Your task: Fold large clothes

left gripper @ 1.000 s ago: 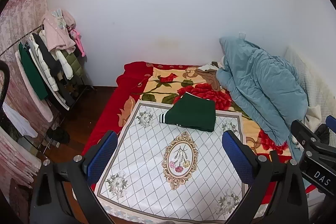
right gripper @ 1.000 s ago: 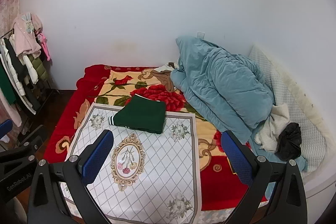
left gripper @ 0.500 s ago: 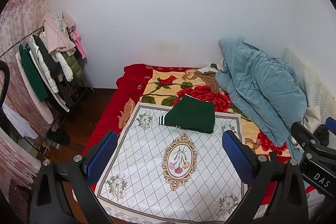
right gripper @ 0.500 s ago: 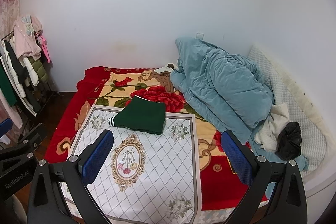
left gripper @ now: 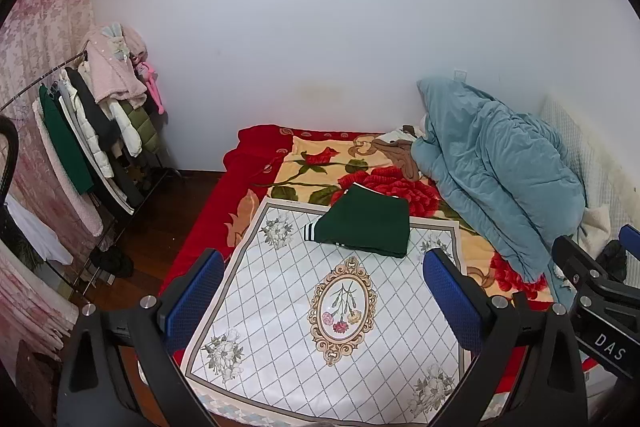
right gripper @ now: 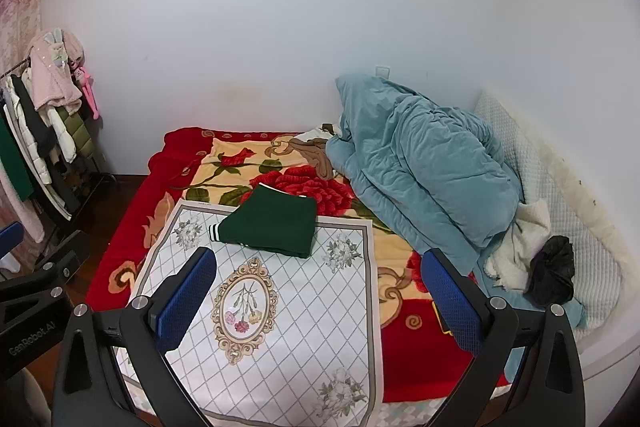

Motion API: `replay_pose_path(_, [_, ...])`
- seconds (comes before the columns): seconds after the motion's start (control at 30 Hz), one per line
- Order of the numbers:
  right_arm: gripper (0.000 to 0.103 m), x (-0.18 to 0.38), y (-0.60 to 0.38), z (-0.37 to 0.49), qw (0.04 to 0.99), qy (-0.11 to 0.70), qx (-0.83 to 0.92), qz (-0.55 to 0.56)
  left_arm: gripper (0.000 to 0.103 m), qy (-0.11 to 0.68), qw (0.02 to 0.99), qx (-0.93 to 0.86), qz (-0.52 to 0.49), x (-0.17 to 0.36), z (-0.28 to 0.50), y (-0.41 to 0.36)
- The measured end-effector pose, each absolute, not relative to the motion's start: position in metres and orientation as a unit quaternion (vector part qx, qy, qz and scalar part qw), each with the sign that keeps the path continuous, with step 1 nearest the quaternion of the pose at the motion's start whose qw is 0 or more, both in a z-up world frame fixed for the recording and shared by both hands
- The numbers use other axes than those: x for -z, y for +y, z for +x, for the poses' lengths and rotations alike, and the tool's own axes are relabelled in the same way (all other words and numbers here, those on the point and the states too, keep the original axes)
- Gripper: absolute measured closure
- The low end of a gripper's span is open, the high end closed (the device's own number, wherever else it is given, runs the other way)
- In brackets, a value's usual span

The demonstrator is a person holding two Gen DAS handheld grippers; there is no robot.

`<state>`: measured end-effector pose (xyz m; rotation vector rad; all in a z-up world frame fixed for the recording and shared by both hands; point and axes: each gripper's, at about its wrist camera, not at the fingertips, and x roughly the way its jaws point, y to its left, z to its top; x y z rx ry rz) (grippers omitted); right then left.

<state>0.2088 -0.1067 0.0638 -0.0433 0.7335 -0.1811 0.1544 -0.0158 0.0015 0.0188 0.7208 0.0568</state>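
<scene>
A dark green garment lies folded flat on the far edge of a white patterned cloth spread on the bed; a striped cuff sticks out at its left. It shows in the right wrist view too. My left gripper is open and empty, held well above and in front of the bed. My right gripper is also open and empty, at about the same height and apart from the garment.
A blue quilt is heaped at the bed's right, with a white pillow, white cloth and a black item beyond it. A clothes rack stands on the left over a wooden floor. A red floral blanket covers the bed.
Both grippers have drawn back and tilted slightly, so the bed sits a little lower in view. The green garment has not moved. Jaws stay open.
</scene>
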Motion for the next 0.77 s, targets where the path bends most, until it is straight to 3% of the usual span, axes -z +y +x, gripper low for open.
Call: replay_pose_path(0.77, [0.0, -0.065, -0.102, 0.209, 0.93, 0.355, 0.088, -0.026, 0.001, 0.353, 0.935, -0.037, -0.002, -0.005, 0.157, -0.005])
